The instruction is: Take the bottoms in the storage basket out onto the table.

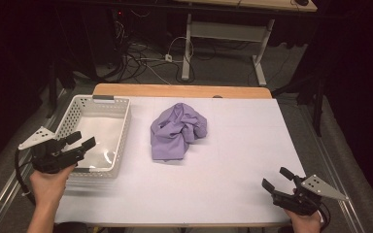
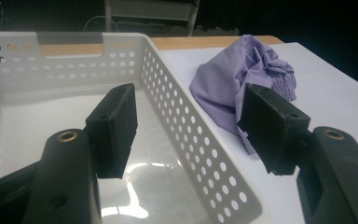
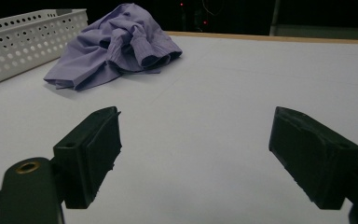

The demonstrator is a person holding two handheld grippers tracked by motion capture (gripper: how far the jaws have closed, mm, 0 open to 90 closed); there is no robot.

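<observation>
Crumpled lilac cloth (image 1: 177, 131) beside perforated white plastic basket (image 1: 121, 127).
Left gripper (image 1: 80, 140) at nine o'clock, right gripper (image 1: 278, 178) at four: both spread, empty.

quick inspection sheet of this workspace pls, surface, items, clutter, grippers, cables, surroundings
surface: white sheet-covered table with a wooden far edge, bare apart from two items
job's things: crumpled lilac fabric garment lying mid-table; white perforated plastic basket at the left, nothing inside, apart from the garment
clutter: nothing seen
grippers: left gripper open, held over the basket's near end; right gripper open at the near right corner, holding nothing
cables: black cable trails from the left gripper; tangled floor cables beyond the table
surroundings: dark room, white-legged desk behind
</observation>
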